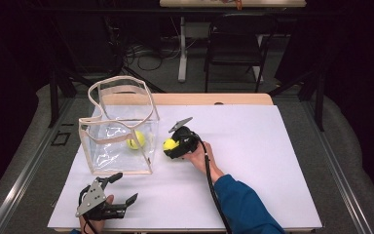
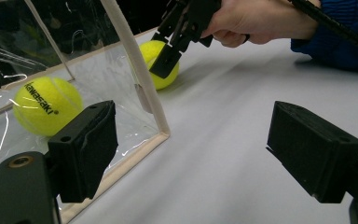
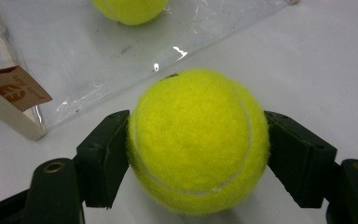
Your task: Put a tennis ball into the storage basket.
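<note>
Step in hand looks like: load tennis balls into the clear bag. Right gripper (image 1: 174, 146) has its jaws clamped on a tennis ball (image 3: 198, 140), one pad on each side, ball seated squarely between them in the right gripper view. In the high view that ball sits just right of the clear bag (image 1: 119, 129), low over the white table (image 1: 253, 161), near its middle. I can't tell whether the ball is lifted or resting on the surface; it reads as at or barely off the table.

A second ball (image 1: 137, 140) is already inside the bag, on the bag floor toward its right wall; the left gripper view shows it through the plastic with black lettering (image 2: 47, 105).

The bag stands upright on the left half of the table, top open, beige trim around the edges, handle loop arching over the far side.

Left gripper (image 1: 121, 189) rests at the near left edge of the table, jaws spread wide with nothing between them, pointing toward the bag's near right corner but well apart from it.

Judgement: grasp done, transfer pending. Next move calls for raising the held ball above the bag's rim, carrying it left over the opening, then releasing. Risk: clipping the soft rim or handle and tipping the bag; the left gripper could steady the near corner.
</note>
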{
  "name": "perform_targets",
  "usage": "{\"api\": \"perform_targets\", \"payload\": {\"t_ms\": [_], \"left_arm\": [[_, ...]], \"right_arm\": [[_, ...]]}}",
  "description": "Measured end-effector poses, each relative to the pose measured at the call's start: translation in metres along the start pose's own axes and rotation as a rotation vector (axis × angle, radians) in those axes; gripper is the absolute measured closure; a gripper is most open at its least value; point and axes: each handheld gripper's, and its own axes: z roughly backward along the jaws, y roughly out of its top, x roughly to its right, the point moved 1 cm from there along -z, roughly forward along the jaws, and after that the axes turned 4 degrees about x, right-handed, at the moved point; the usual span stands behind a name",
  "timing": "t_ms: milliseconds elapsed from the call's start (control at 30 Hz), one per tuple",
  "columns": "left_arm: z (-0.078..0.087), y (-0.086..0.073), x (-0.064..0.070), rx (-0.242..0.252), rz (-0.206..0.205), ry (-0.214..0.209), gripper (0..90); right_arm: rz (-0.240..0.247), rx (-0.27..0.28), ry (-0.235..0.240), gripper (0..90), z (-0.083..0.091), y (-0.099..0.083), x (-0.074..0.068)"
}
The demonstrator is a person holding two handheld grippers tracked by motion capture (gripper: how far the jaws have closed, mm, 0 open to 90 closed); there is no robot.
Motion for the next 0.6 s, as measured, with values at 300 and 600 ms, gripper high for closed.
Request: {"api": "perform_targets", "payload": {"t_ms": [300,600], "left_arm": [[-0.001,0.001,0.001,0.000,-0.003,0.001,15.9],[-0.001,0.001,0.000,0.001,-0.010,0.001,15.9]], "right_arm": [[0.004,0.035,0.005,26.2,0.014,0.004,-0.001],[0.017,0.055,0.012,26.3,0.026,0.006,-0.005]]}}
